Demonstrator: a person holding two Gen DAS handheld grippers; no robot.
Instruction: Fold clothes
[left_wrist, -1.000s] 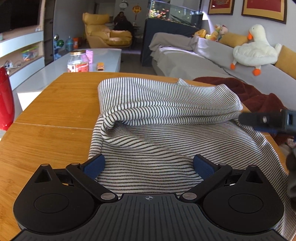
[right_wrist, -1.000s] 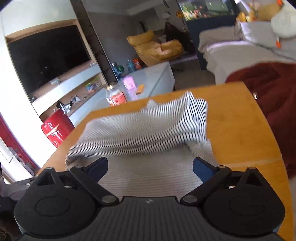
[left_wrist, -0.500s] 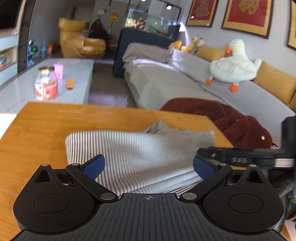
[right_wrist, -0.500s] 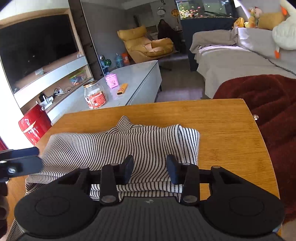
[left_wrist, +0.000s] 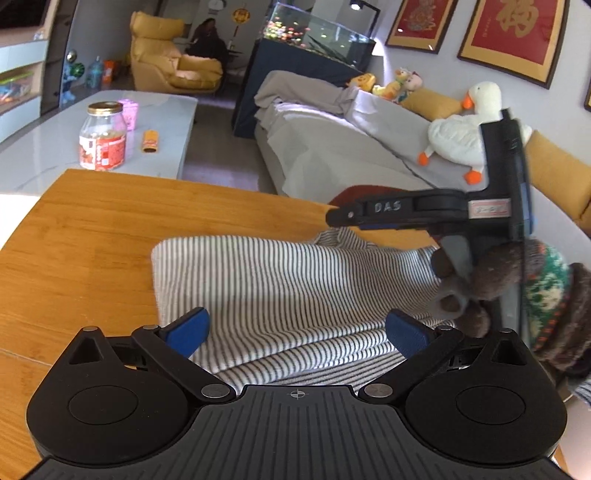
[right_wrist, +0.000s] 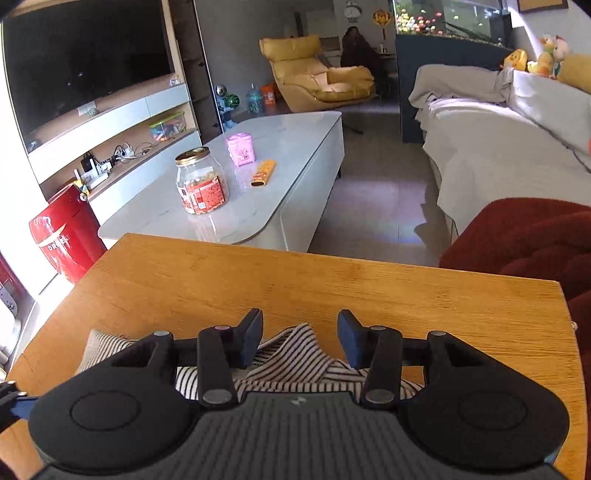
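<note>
The striped shirt (left_wrist: 288, 291) lies folded in layers on the wooden table (left_wrist: 110, 221), a collar point sticking up at its far edge; the risk, I judge, is that loose point or the stacked near edges catching a finger and dragging the fold apart; the left gripper (left_wrist: 295, 328) is spread wide above the cloth, holding nothing; the right gripper (right_wrist: 300, 338) is partly open, straddling the collar without gripping

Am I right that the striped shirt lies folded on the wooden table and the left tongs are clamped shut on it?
Not quite. The striped shirt does lie folded on the wooden table, but the left tongs are wide open above it, gripping nothing, as the left wrist view shows.
</note>
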